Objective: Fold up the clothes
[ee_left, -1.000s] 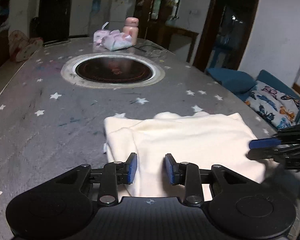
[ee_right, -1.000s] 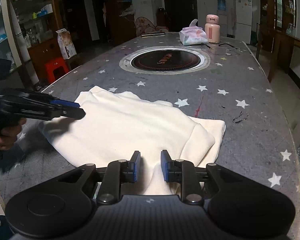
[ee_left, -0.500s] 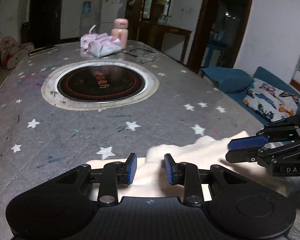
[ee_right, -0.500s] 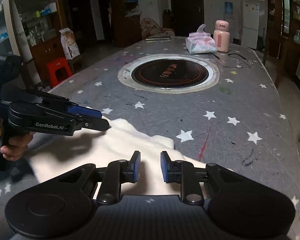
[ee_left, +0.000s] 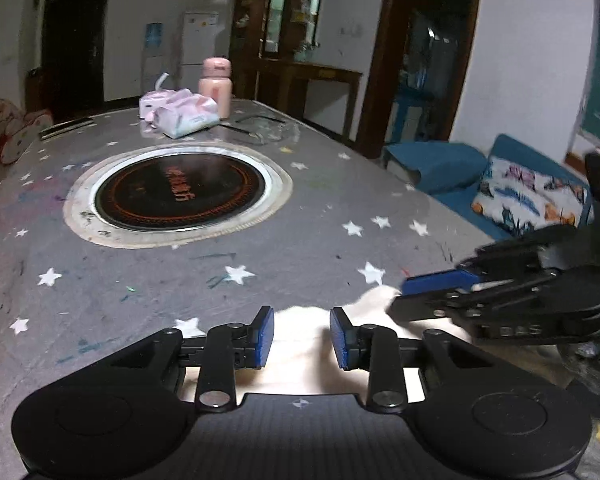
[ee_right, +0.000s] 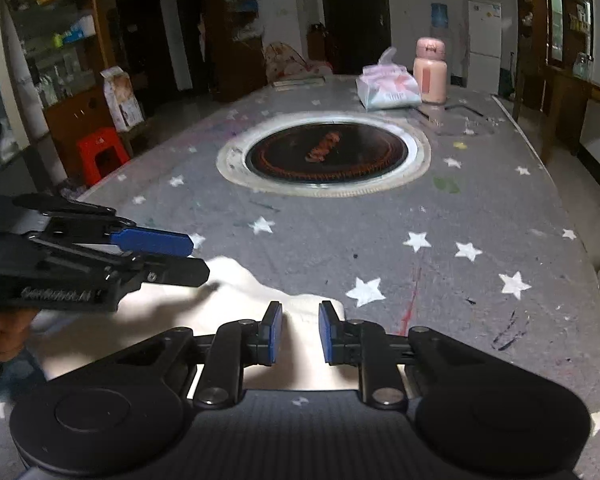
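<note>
Because each gripper body fills the bottom of its frame, most of the cream garment is hidden. It looks pale and soft, its far edge lumpy on the starred grey table. Cloth shows between the parted fingers of the left gripper and right gripper; contact cannot be told.

Cream garment; grey tablecloth with white stars; pink bottle; blue claw pads.
</note>
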{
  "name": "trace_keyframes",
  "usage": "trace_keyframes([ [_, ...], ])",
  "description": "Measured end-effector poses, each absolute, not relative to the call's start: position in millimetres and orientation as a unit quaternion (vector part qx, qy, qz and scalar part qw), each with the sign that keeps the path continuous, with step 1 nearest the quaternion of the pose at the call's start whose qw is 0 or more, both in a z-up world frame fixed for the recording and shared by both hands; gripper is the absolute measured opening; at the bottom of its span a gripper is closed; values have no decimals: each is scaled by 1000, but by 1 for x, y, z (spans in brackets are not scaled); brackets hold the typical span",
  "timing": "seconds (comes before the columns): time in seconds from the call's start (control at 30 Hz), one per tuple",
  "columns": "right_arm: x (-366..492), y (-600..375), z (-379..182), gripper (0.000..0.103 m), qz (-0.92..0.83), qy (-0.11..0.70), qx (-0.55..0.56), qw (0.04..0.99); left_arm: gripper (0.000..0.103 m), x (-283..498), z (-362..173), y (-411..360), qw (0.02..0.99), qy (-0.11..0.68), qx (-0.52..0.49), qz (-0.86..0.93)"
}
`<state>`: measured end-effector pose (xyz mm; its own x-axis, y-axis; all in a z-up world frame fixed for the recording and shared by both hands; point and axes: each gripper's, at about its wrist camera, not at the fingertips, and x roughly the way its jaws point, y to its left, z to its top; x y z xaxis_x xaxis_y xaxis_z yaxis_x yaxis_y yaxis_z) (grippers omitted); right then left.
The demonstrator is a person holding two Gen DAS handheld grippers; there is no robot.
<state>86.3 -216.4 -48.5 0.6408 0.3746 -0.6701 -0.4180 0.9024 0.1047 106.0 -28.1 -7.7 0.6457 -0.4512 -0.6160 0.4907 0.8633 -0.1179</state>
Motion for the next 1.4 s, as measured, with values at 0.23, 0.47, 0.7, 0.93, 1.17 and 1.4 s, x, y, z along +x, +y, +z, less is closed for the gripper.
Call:
trace_keyframes([
  [0.23, 84, -210, -42, 18, 221, 355, -44, 907, 34, 109, -17, -35, 906, 334, 45, -256],
  [0.47, 82, -204, -45, 23, 213, 365, -57, 904, 34, 111, -12, -24, 906, 332, 26, -263],
  [0.7, 33, -203, -32, 42, 205, 354, -46, 911, 37, 81, 8, -13, 903, 314, 21, -291],
  [0.93, -30, -198, -40, 43, 180, 331, -69, 924, 38, 23, 11, -7, 903, 302, 41, -303],
  [1.17, -58, -204, -52, 42, 160, 308, -80, 934, 38, 0, -10, 0, 913, 314, 37, -257],
  [1.4, -71, -206, -71, 43, 164, 261, -118, 944, 38, -6, -18, -8, 926, 300, 53, -221],
])
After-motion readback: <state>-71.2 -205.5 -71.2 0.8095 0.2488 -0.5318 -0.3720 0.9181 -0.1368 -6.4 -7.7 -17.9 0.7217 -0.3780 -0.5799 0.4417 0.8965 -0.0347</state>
